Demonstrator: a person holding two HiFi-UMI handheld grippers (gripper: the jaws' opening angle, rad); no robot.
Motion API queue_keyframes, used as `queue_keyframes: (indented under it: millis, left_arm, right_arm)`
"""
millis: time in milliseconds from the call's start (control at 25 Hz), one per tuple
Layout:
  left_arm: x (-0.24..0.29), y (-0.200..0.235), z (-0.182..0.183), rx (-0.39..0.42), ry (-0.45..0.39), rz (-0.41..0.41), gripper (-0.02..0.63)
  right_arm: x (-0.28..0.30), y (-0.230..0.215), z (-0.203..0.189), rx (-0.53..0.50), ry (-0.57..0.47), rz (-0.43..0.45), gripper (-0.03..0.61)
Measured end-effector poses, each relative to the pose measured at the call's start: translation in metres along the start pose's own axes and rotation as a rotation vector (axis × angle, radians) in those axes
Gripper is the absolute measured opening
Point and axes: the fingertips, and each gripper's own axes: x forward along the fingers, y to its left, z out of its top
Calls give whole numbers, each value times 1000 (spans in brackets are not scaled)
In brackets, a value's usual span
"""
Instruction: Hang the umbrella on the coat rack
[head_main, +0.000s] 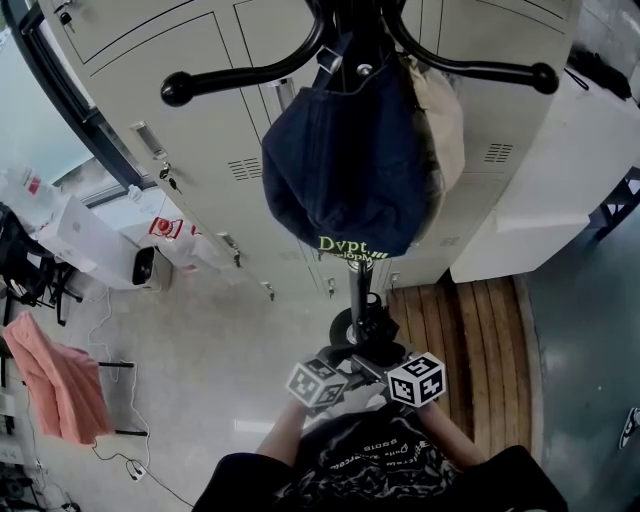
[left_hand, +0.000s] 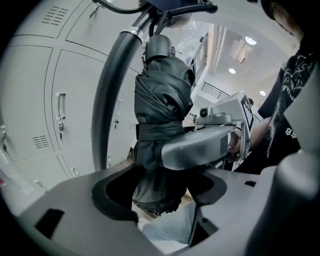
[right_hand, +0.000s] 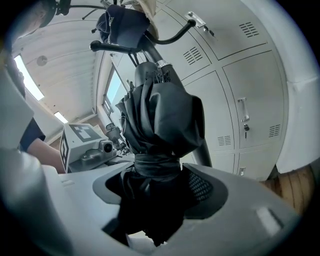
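Note:
A folded black umbrella (left_hand: 160, 120) (right_hand: 160, 120) stands upright, bound by its strap. My left gripper (left_hand: 159, 187) is shut on its lower part. My right gripper (right_hand: 155, 185) is shut on it at the strap, and one of its grey fingers (left_hand: 200, 145) crosses in front of the umbrella in the left gripper view. In the head view both grippers, left (head_main: 340, 368) and right (head_main: 392, 362), meet low at the centre, close to the black coat rack pole (head_main: 357, 285). The umbrella (head_main: 375, 335) is mostly hidden there. The rack's curved arms (head_main: 240, 75) spread overhead.
A navy cap (head_main: 340, 170) and a beige item (head_main: 445, 130) hang on the rack. Grey lockers (head_main: 200, 150) stand right behind it. A wooden platform (head_main: 470, 330) and a white cabinet (head_main: 560, 190) are at the right. A pink cloth (head_main: 60, 385) and floor cables (head_main: 120, 440) lie left.

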Motion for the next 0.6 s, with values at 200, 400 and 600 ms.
queue_keyframes:
  millis: [200, 400, 600]
  left_arm:
    - [6, 13, 4, 13, 16, 55, 306]
    - [12, 20, 8, 1, 5, 113, 306]
    - [10, 24, 16, -139, -114, 74, 307]
  right_arm:
    - [10, -11, 3, 39, 10, 11, 301]
    - [15, -22, 9, 80, -3, -6, 310]
    - [16, -29, 14, 94, -3, 1, 311]
